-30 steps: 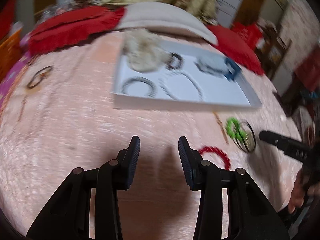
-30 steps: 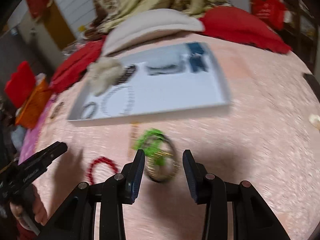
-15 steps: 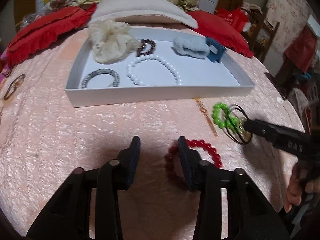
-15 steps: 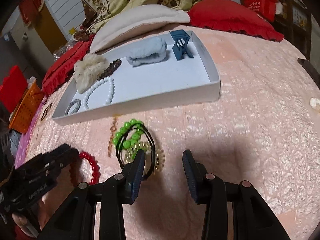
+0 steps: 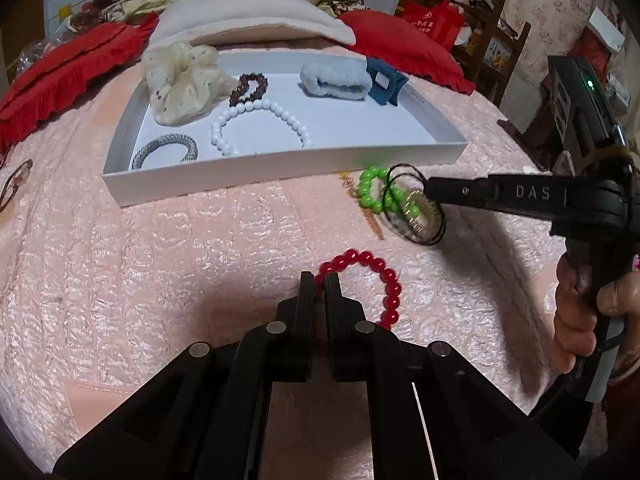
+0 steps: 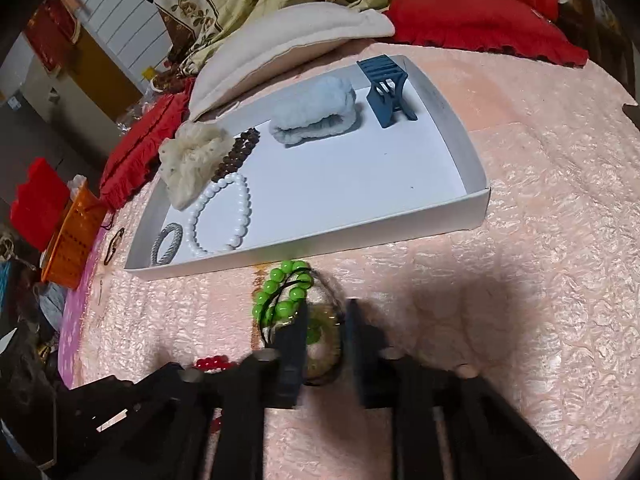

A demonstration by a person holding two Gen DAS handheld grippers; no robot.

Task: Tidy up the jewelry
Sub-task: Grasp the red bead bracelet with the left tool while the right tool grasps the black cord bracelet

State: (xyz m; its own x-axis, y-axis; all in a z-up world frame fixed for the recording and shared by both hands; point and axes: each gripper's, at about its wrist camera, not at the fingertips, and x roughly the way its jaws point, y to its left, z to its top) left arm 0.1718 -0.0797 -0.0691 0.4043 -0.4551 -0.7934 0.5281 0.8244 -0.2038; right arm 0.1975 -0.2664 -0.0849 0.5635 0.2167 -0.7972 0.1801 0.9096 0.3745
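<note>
My left gripper [image 5: 319, 282] is shut on the near left part of a red bead bracelet [image 5: 382, 272] lying on the pink bedspread. My right gripper [image 6: 325, 312] is partly closed around a clear coil hair tie [image 6: 322, 334] tangled with a black elastic loop [image 5: 434, 236] and a green bead bracelet [image 6: 280, 294]; its fingers have not met. The white tray [image 5: 280, 168] beyond holds a cream scrunchie [image 5: 180, 80], brown beads [image 5: 250, 88], white pearl bracelet [image 5: 260, 124], grey bangle [image 5: 164, 152], blue fluffy band [image 5: 336, 80] and blue claw clip [image 5: 386, 80].
A thin gold piece [image 5: 372, 216] lies by the green beads. A brown bangle [image 5: 16, 184] lies far left. Red cushions [image 5: 68, 60] and a white pillow [image 5: 248, 20] border the far side. An orange basket [image 6: 72, 236] stands off the bed's left.
My left gripper moved right and forward and closed on the red bracelet. My right gripper moved forward over the coil tie and its jaws have narrowed.
</note>
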